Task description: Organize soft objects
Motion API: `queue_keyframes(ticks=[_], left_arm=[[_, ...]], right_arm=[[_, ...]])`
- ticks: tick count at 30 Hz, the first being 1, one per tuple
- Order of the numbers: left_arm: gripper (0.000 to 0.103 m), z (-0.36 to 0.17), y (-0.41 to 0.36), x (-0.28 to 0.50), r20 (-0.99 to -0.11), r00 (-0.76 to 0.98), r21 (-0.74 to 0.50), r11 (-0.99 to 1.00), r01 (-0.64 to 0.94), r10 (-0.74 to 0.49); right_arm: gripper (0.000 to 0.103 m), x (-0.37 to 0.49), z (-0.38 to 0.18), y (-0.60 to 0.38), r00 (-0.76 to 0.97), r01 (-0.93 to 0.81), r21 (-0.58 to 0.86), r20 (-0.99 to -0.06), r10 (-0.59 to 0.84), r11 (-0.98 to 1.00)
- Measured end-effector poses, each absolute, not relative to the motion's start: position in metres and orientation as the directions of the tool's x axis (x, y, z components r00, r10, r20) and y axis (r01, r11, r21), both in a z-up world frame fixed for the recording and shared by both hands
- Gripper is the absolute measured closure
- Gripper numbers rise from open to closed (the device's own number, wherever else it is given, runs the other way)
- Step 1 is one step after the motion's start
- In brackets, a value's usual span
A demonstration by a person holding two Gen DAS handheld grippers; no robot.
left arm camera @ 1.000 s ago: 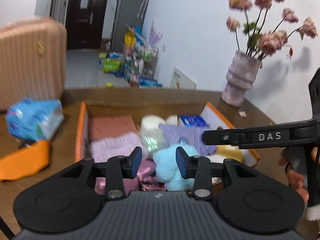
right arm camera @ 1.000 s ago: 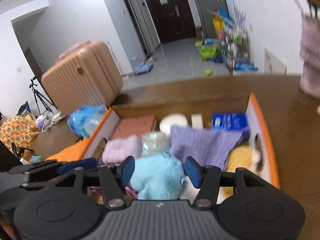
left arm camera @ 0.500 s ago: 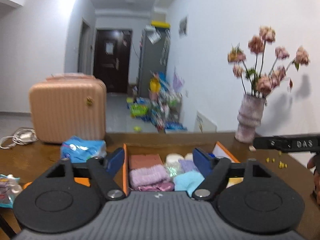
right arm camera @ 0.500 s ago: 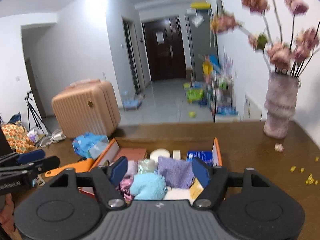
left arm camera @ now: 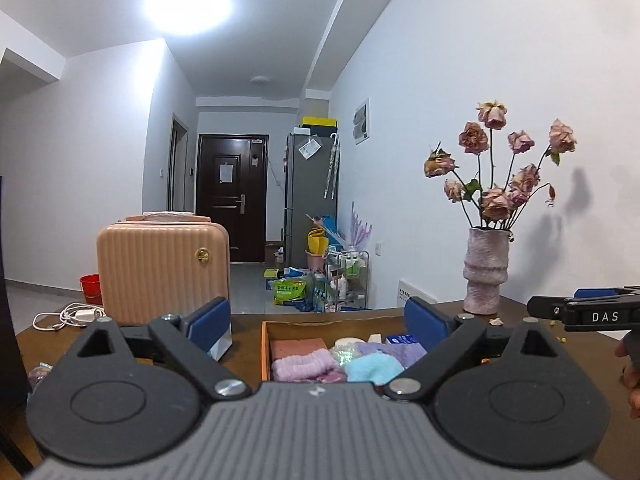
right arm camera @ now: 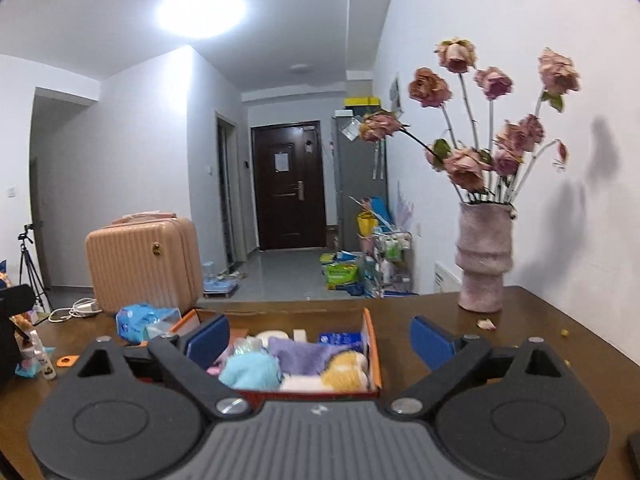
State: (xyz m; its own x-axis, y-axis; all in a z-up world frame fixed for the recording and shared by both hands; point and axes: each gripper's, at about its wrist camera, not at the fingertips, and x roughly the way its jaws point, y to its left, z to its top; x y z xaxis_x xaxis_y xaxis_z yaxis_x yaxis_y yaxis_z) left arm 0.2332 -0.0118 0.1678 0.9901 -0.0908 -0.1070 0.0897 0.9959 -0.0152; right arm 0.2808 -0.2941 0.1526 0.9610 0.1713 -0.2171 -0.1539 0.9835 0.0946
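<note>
The cardboard box (right arm camera: pixel 370 344) sits on the brown surface (right arm camera: pixel 532 320), and every place below is given from it. Inside lie the soft things: a light-blue plush (right arm camera: pixel 250 372) at the near side, a purple cloth (right arm camera: pixel 302 354) behind it, a yellow plush (right arm camera: pixel 346 372) in the near right corner, and a pink knit roll (left arm camera: pixel 304 364) toward the left wall. A blue tissue pack (right arm camera: pixel 138 318) lies outside the box on its left, on the surface; a vase of dried roses (right arm camera: pixel 484 260) stands well beyond its right side.

The left gripper (left arm camera: pixel 318 322) and the right gripper (right arm camera: pixel 320 336) both hang short of the box's near edge, aimed almost level. The jaws of both have just been opening and now stand wide apart with nothing between them; the light-blue plush rests in the box, touched by neither.

Judged from this, the plush placement looks finished and both grippers are free, so the step in hand is the gap between items. The next move likely calls for picking a soft thing outside the box, perhaps the tissue pack, and bringing 1 gripper to it with its jaws spread.
</note>
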Motion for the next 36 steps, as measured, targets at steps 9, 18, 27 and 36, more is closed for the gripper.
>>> queue_keyframes(ticks=[9,18,27,36], left_arm=[[0.003,0.162,-0.001,0.18,-0.076,0.993,-0.046,0.995,0.089,-0.092],[0.0,0.131,-0.002,0.104,-0.039,0.999,0.006,1.0,0.027,-0.027],[0.0,0.081,0.0,0.018,-0.139,0.99,-0.046,0.998,0.03,-0.036],[0.0,0.062,-0.009,0.003,-0.224,0.973,-0.02,0.999,0.05,-0.053]], right_arm=[[0.003,0.219,0.154,-0.296,0.964,-0.163,0.114,-0.193,0.183,0.98],[0.002,0.145,0.119,-0.286,0.962,-0.193,0.125,-0.169,0.213,0.973],[0.0,0.049,0.082,-0.294,0.948,-0.199,0.208,-0.207,0.242,0.958],[0.0,0.01,0.043,-0.257,0.921,-0.24,0.12,-0.286,0.265,0.963]])
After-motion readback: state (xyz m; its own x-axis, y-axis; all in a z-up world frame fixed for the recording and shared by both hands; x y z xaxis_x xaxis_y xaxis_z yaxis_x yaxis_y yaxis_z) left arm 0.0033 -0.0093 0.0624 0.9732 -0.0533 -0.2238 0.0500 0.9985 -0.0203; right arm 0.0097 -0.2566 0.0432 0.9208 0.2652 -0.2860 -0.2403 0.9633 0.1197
